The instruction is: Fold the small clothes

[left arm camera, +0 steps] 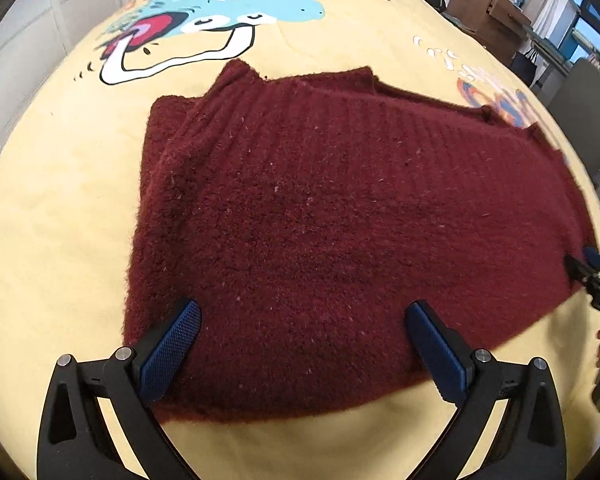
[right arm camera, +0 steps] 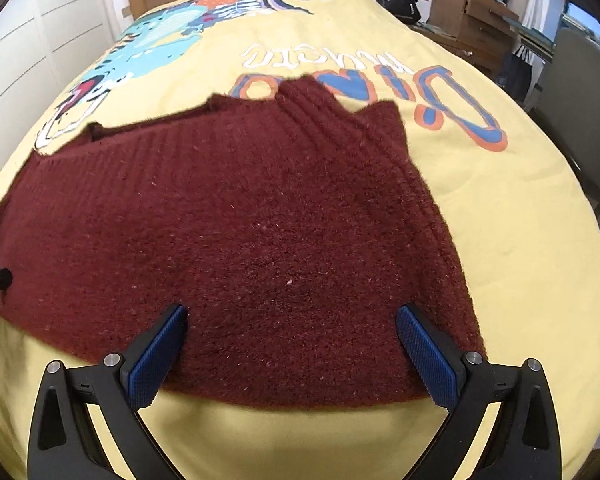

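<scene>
Left wrist view showed left gripper [left arm camera: 302, 344] and right gripper [right arm camera: 290, 350], jaws spread over the maroon sweater [left arm camera: 340, 220]; pinching only its top layer risked dragging folded sleeves apart.

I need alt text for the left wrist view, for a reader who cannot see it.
A dark red knitted sweater lies partly folded on a yellow bedspread with a cartoon print. The open left tongs, with blue pads, hover over its near edge. The right tongs appear at the sweater's right edge.
</scene>
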